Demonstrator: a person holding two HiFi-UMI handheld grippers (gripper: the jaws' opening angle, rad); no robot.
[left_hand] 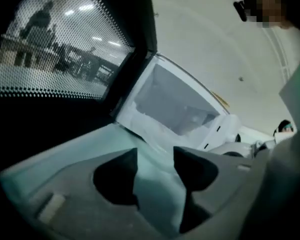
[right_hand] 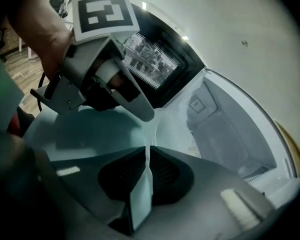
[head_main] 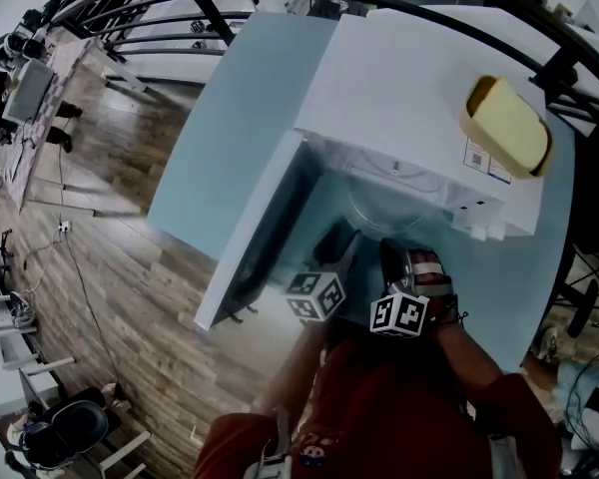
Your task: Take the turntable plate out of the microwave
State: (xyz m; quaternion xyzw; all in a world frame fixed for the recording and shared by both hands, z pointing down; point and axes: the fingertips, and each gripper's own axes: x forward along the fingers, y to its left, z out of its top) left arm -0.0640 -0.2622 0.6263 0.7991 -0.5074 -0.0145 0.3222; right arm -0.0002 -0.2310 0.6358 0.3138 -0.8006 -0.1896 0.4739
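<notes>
I'm pinching the glass turntable plate (head_main: pixel 387 206) by its near rim with the right gripper (right_hand: pixel 147 156), the jaws drawn narrow on that thin edge. The plate is sitting at the mouth of the white microwave (head_main: pixel 409 88), over the pale blue table (head_main: pixel 230 118), and the microwave door (left_hand: pixel 55 44) is hanging open on the left. My left gripper (left_hand: pixel 155 156) is hovering just beside the plate, jaws standing wide, with only table showing between them.

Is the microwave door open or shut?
Open. The door stands swung out leftward, and the white inside of the microwave shows.
</notes>
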